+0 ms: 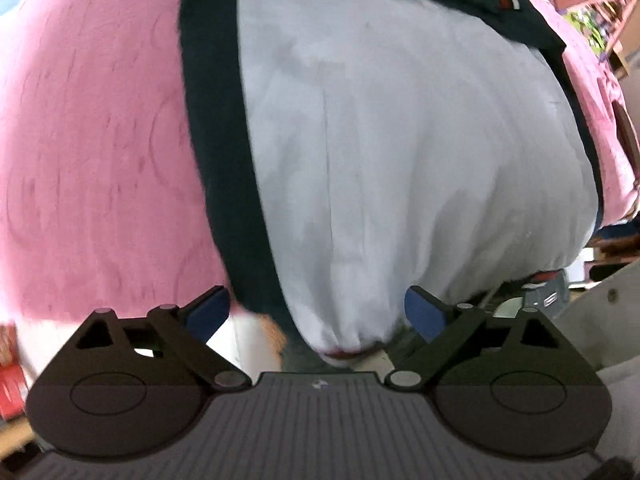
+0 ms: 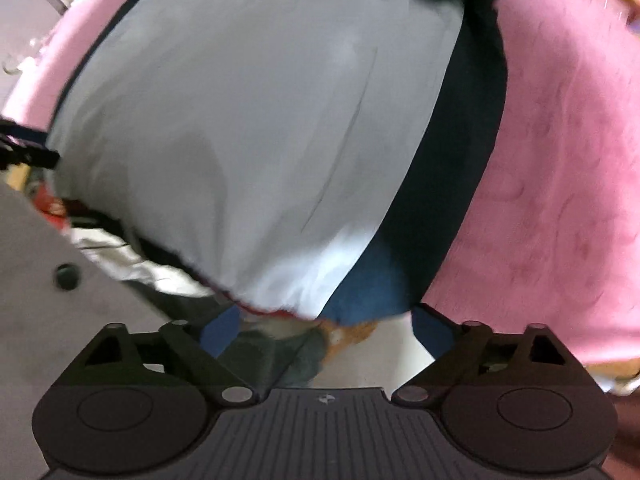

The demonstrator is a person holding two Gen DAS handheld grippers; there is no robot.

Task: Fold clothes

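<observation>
A garment with a pale grey-white panel and dark navy sides lies on a pink cloth; its hem hangs over the near edge. My left gripper is open, its blue-padded fingers either side of the near left hem corner. In the right wrist view the same garment with navy side fills the frame. My right gripper is open just below the near right hem corner, where a blue patch shows.
The pink cloth covers the surface on both sides. A grey panel with a dark knob stands at the left of the right wrist view. Clutter and a pink rack show at the far right.
</observation>
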